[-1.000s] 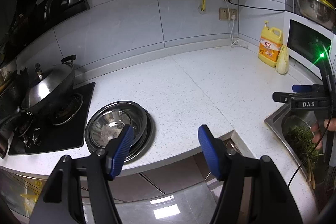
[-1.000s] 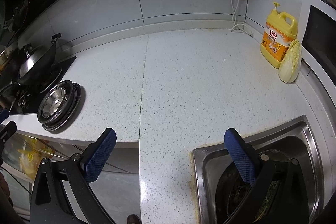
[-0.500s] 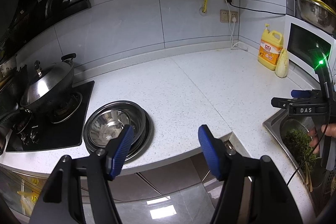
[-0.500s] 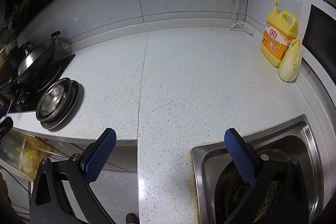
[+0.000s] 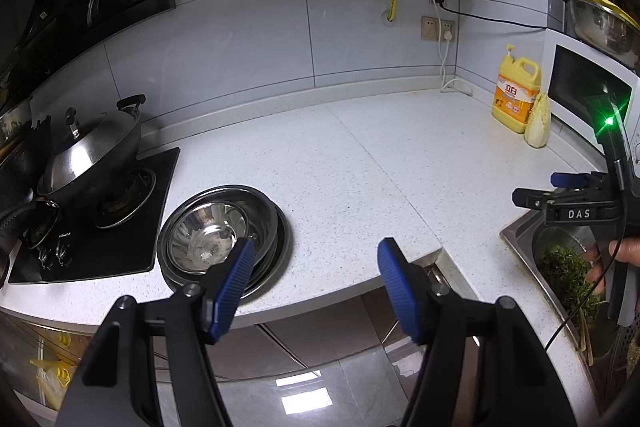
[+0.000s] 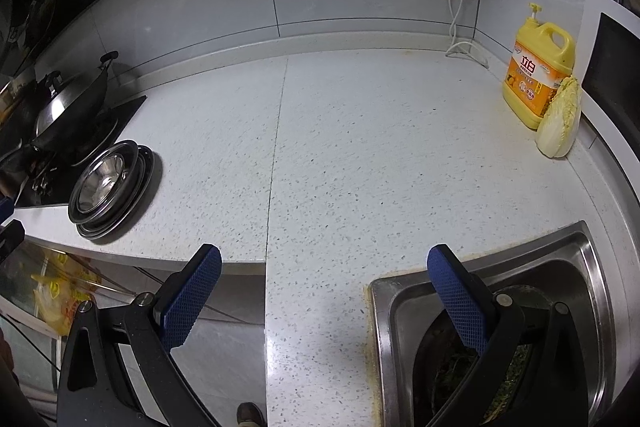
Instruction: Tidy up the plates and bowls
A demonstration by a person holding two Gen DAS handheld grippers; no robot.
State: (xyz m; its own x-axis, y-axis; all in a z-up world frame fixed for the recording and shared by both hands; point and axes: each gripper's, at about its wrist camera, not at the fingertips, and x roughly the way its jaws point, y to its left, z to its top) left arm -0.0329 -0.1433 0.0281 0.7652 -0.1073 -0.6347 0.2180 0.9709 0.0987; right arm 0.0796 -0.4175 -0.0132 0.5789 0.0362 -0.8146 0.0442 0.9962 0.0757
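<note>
A stack of steel bowls and plates [image 5: 218,231] sits on the white counter beside the stove; it also shows in the right wrist view [image 6: 110,187] at the left. My left gripper [image 5: 314,267] is open and empty, held off the counter's front edge, just right of the stack. My right gripper [image 6: 320,279] is open and empty, over the counter edge beside the sink. The right gripper also shows in the left wrist view [image 5: 560,191] at the far right.
A lidded wok [image 5: 92,155] stands on the black stove [image 5: 120,239]. A steel sink [image 6: 520,307] holds greens. A yellow detergent jug [image 6: 536,75] and a cabbage [image 6: 560,119] stand at the back right by a microwave [image 5: 588,87]. White speckled counter [image 6: 360,147] spreads between.
Both grippers have drawn back a little and risen; the stack looks slightly smaller and farther in both views. Both stay open.
</note>
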